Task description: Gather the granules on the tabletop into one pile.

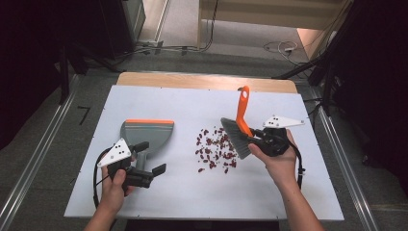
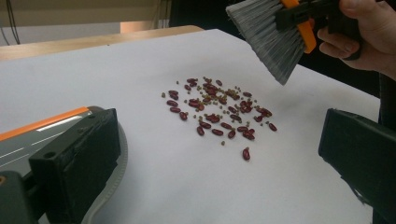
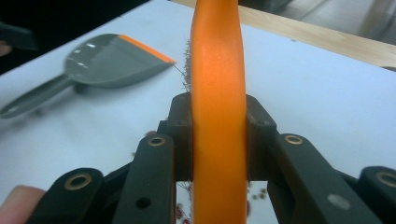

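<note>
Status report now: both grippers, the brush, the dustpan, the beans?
Right gripper shut on brush, bristles above beans. Left gripper open, at the dustpan handle. Nothing in the way.

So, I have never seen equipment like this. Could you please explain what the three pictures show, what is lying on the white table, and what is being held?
No robot is here: a person holds a hand-operated tool with two black jaws in each hand. The high view looks down on the white table from above the person. The other two pictures come from small cameras riding on each tool, looking along its jaws.

On the table lie scattered dark red beans, mixed with small greenish bits, and a grey dustpan with an orange edge.

The right gripper is shut on the orange handle of a brush, holding its grey bristles just above the beans. The left gripper is open, its jaws standing either side of the dustpan's handle, not yet closed on it.
</note>
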Demonstrator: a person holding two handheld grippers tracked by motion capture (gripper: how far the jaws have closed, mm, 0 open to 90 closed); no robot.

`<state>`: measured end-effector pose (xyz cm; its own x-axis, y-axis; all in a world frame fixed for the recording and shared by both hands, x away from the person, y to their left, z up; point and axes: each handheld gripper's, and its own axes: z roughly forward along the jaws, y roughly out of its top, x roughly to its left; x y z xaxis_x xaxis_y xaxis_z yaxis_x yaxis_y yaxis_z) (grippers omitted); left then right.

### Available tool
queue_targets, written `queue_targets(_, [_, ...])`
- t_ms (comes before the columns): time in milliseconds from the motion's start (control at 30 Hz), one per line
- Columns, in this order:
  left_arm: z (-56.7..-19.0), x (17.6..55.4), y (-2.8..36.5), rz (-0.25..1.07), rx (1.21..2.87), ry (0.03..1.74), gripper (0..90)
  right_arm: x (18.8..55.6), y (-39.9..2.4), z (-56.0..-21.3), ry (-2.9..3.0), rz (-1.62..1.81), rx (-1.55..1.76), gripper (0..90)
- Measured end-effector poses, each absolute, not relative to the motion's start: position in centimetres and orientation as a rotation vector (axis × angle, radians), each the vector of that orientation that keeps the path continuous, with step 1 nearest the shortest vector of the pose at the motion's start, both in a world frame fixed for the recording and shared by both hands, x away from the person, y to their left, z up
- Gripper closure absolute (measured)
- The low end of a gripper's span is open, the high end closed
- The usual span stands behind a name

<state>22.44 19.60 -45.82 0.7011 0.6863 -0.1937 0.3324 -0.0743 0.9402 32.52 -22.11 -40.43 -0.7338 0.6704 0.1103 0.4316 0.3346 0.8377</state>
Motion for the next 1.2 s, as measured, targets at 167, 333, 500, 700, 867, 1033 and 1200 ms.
queue_targets(167, [-46.3,22.5,19.9,0.367,1.674,0.836,0.0,34.1,-22.9,-40.3,2.314,1.244,1.056,68.4])
queue_targets(333, [-46.7,22.7,20.3,0.387,1.656,0.864,0.0,35.8,-22.9,-40.3,2.298,1.107,1.069,68.4])
queue_targets(500, [-46.8,22.6,20.5,0.388,1.647,0.861,0.0,37.7,-21.9,-40.5,2.35,0.935,1.016,68.4])
queue_targets(700, [-46.9,22.7,20.7,0.388,1.648,0.865,0.0,39.4,-20.0,-41.1,2.37,0.711,0.89,68.3])
queue_targets(867, [-46.9,22.7,20.8,0.386,1.642,0.864,0.0,40.6,-18.6,-42.1,2.362,0.574,0.834,68.3])
queue_targets(1033, [-46.9,22.7,20.7,0.385,1.647,0.858,0.0,41.5,-17.2,-43.3,2.388,0.491,0.795,68.3])
queue_targets(1200, [-47.0,22.7,20.6,0.384,1.657,0.854,0.0,42.0,-15.8,-44.0,2.39,0.413,0.75,68.3])
